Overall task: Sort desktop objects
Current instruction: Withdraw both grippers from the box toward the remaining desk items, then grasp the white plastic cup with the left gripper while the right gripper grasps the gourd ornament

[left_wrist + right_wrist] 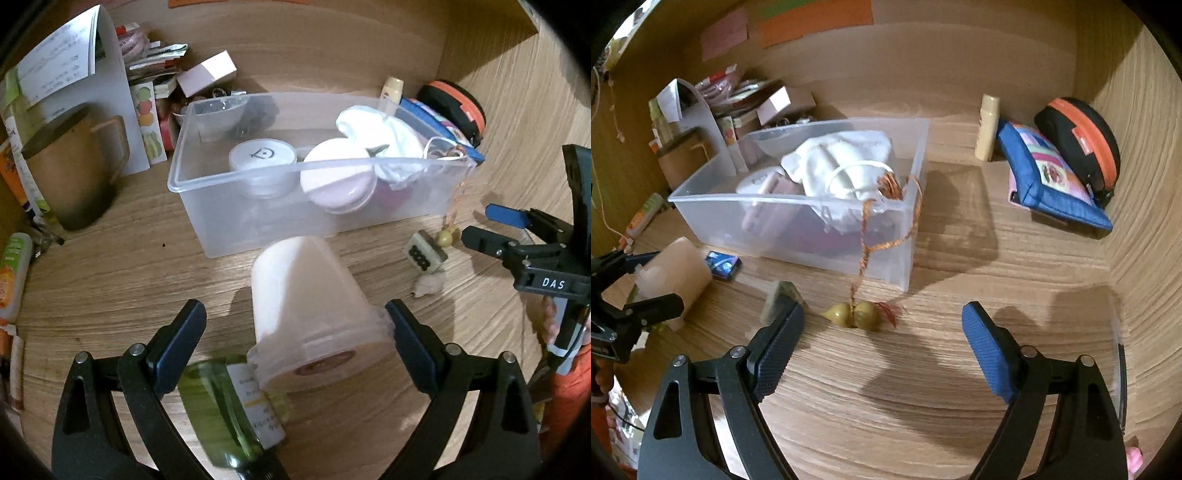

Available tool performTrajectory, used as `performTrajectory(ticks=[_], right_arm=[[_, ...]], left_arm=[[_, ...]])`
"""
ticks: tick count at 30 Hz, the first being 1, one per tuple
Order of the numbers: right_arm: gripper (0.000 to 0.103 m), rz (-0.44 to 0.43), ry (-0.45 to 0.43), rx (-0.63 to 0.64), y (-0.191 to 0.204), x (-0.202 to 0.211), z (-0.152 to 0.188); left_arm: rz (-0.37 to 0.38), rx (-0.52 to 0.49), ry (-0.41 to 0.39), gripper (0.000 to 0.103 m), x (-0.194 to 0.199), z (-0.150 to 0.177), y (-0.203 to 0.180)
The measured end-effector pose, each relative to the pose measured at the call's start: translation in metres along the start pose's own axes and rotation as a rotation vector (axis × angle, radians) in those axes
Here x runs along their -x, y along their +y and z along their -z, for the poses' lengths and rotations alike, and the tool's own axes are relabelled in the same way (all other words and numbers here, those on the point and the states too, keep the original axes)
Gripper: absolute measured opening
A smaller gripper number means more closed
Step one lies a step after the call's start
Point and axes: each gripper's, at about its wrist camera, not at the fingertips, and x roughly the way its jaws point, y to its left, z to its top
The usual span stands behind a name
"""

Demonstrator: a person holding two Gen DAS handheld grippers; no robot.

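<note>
Left tongs (295, 339) gape wide around a toppled paper roll (310, 310) on the counter (960, 369), gripping nothing; right tongs (882, 350) likewise open and empty, near a gourd charm (855, 314). Beyond, the clear bin (192, 184) already holds several items, but bottles, pouches and trinkets remain loose. Open room lies right of the bin; walls crowd the far edges.

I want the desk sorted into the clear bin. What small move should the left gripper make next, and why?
Probably close the left gripper on the white plastic cup: the cup lies on its side between the open fingers, just short of the clear bin.
</note>
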Motion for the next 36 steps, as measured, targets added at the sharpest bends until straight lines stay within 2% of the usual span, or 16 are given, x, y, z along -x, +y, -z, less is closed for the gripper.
performTrajectory(ticks=[3,5,9,16,18,20,23,29,36], right_arm=[[0.080,-0.002,0.013,0.010,-0.001,-0.005,0.000],[0.071,-0.004,0.029,0.027,0.001,-0.010,0.001],[0.065,-0.013,0.043,0.064,0.009,-0.016,0.002],[0.054,-0.025,0.082,0.123,0.024,-0.027,0.001],[0.048,-0.034,0.092,0.128,0.026,-0.029,0.001],[0.046,-0.036,0.093,0.126,0.027,-0.030,0.001],[0.039,-0.042,0.092,0.121,0.028,-0.031,0.000],[0.039,-0.035,0.088,0.109,0.029,-0.029,0.001],[0.039,-0.054,0.022,0.053,0.021,-0.009,-0.002]], left_arm=[[0.002,0.012,0.002,0.098,-0.004,0.000,0.003],[0.007,0.018,-0.004,0.098,-0.004,0.000,0.004],[0.000,0.021,-0.015,0.097,-0.007,0.000,0.005],[0.018,0.000,-0.019,0.084,-0.009,0.000,0.002],[0.028,-0.010,-0.021,0.080,-0.009,0.000,0.000],[0.041,-0.013,-0.017,0.072,-0.010,0.001,-0.001],[0.027,-0.024,-0.026,0.072,-0.010,0.002,-0.004],[0.033,-0.002,-0.033,0.070,-0.010,0.003,0.001],[0.068,0.067,-0.034,0.069,-0.009,0.003,0.014]])
